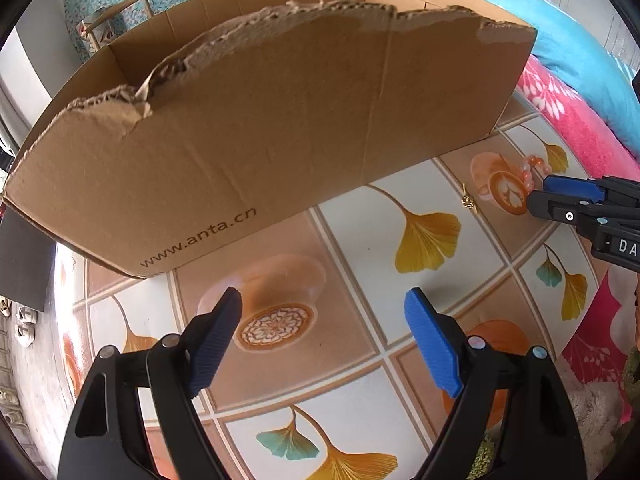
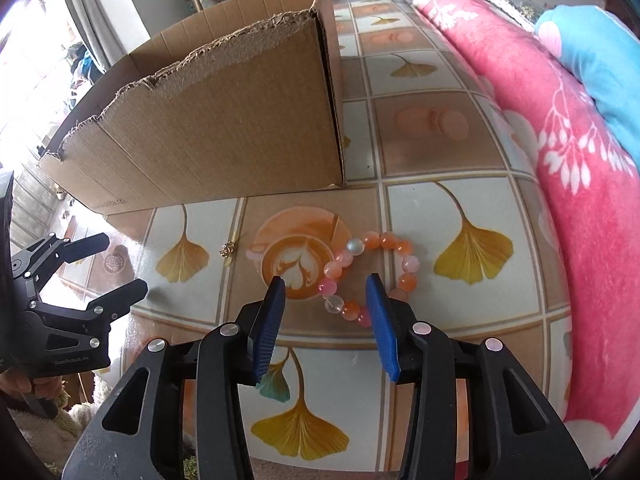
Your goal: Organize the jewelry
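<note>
Cardboard box (image 1: 248,140) reads "www.anta.cn". Left hand-held gripper (image 1: 322,304), marked "GenRobot.AI", gapes wide, empty. Right hand-held gripper (image 2: 326,286) part-open, empty, over bead bracelet (image 2: 372,276).

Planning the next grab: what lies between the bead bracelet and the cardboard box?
Only bare patterned tablecloth separates bead bracelet from cardboard box, per the right wrist view.

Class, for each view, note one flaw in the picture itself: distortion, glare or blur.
Left wrist view: the fisheye bows the cardboard box into an arc, and black corners frame the picture. Right wrist view: window light blows out the left edge, while the bead bracelet stays sharp.
</note>
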The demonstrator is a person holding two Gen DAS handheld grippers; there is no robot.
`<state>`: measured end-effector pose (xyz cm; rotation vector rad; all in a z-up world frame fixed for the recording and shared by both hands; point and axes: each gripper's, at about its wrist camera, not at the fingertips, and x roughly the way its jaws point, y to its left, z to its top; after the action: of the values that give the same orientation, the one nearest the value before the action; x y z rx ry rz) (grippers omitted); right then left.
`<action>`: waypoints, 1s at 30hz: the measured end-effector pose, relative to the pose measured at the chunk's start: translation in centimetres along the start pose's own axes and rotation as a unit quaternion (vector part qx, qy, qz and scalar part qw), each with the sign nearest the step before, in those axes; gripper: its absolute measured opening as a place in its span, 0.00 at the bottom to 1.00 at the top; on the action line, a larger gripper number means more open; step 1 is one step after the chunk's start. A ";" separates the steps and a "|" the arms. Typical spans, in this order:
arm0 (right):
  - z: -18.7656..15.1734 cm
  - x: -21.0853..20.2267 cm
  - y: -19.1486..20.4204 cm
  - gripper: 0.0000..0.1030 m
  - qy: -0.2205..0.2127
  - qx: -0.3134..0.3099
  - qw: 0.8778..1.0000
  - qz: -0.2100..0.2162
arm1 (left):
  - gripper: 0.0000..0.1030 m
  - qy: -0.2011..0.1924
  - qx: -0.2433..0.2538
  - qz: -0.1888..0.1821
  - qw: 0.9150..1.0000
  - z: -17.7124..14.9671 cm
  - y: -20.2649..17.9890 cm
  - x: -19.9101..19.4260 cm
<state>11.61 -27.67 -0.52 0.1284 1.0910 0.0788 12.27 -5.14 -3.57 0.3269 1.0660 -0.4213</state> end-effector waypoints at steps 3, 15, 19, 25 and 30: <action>0.1 0.2 0.2 0.41 0.001 0.000 1.000 0.003 | 0.82 0.000 -0.003 -0.001 1.000 0.0 0.2 0.1; 0.3 0.2 0.5 0.44 0.001 0.012 0.999 0.037 | 0.89 0.002 -0.018 -0.003 1.000 0.0 0.7 0.6; 0.2 0.0 0.8 0.46 0.000 0.018 0.999 0.051 | 0.95 0.003 -0.031 -0.006 0.999 -0.2 1.1 0.8; 0.2 0.2 0.6 0.48 -0.002 0.033 0.997 0.065 | 0.95 -0.002 -0.036 -0.007 0.999 -0.4 1.4 0.7; 0.3 0.3 0.6 0.62 -0.005 0.044 0.996 0.074 | 0.95 -0.010 -0.038 -0.006 0.999 -0.5 1.4 0.6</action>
<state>11.96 -27.02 -0.55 0.2878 1.0740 0.1627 12.80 -3.74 -4.22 0.2480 1.0613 -0.3933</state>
